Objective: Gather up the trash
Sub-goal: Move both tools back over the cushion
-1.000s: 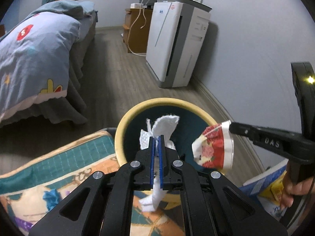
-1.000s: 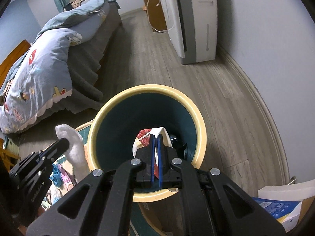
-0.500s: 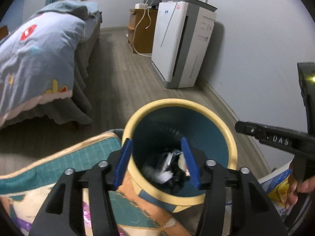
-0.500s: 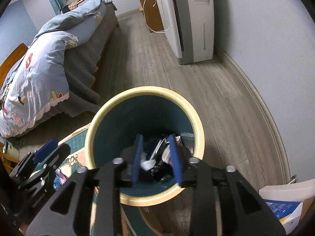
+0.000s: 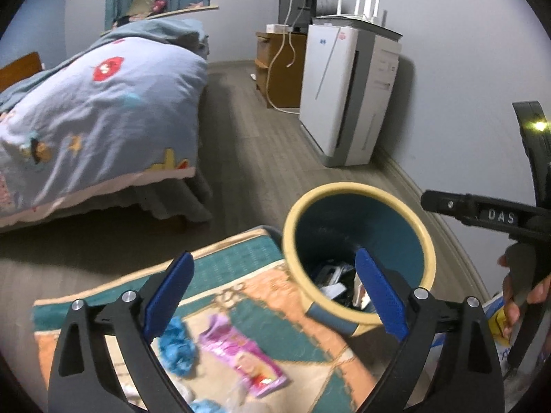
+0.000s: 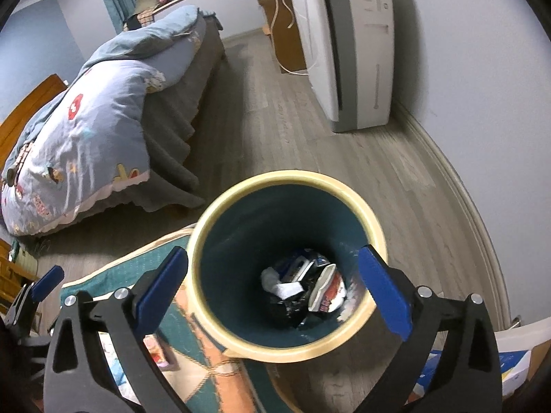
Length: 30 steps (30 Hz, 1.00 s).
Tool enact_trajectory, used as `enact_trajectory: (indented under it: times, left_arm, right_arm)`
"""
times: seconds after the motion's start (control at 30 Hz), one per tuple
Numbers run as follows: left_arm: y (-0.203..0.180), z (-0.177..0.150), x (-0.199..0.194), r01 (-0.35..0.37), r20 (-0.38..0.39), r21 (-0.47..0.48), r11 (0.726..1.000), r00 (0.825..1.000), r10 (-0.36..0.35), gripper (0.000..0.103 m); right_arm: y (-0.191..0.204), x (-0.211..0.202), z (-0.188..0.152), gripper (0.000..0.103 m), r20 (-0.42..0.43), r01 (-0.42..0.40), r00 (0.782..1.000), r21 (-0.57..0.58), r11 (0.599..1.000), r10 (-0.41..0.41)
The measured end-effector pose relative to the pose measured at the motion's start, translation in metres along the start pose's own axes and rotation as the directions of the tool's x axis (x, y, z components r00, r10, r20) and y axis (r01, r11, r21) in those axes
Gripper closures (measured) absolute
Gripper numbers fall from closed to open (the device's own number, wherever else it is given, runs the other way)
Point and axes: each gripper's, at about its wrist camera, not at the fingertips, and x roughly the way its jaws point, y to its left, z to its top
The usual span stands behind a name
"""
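A round bin with a cream rim [image 5: 358, 189] [image 6: 289, 177] and teal inside stands on the floor. Trash lies at its bottom: white tissue [image 6: 280, 284], a red-and-white wrapper [image 6: 330, 290] and dark pieces. My right gripper [image 6: 275, 292] is wide open and empty above the bin mouth. My left gripper [image 5: 275, 299] is wide open and empty, over the rug's edge left of the bin. On the rug [image 5: 241, 265] lie a pink wrapper [image 5: 241, 354] and a blue crumpled scrap [image 5: 177, 342].
A bed with a blue quilt [image 5: 96, 110] [image 6: 86, 120] fills the left. A white air purifier [image 5: 347, 93] [image 6: 347, 44] and a wooden cabinet [image 5: 279, 69] stand along the right wall. Blue and yellow packets [image 5: 499, 320] lie right of the bin.
Both grippers opened and dropped the tissue and the red wrapper into the bin. The left gripper then moved left and back, bringing the rug's litter into view.
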Motion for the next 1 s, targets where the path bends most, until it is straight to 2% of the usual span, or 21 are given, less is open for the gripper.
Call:
enact_trajectory:
  times: [0.27,0.4,0.67,1.0]
  left_arm:
    - [0.027,-0.02,-0.045,-0.051,0.023,0.021,0.998,0.998,0.05,0.008]
    - [0.054,-0.037,-0.063,-0.105,0.016,0.018,0.994,0.994,0.104,0.008]
    - [0.119,-0.065,-0.084,-0.187,-0.026,-0.062,0.981,0.982,0.185,0.008]
    - [0.16,-0.087,-0.092,-0.237,-0.054,-0.081,0.968,0.971,0.233,0.008]
  right_arm:
    - [0.055,-0.005,-0.007,0.006,-0.009,-0.053,0.999,-0.072,0.996,0.052]
    - [0.084,-0.008,-0.013,0.006,-0.011,-0.066,0.998,-0.119,0.991,0.065]
    - [0.14,-0.002,-0.03,0.006,-0.043,-0.078,0.997,-0.215,0.974,0.07]
    - [0.192,0.02,-0.055,0.006,-0.095,-0.086,0.994,-0.296,0.951,0.061]
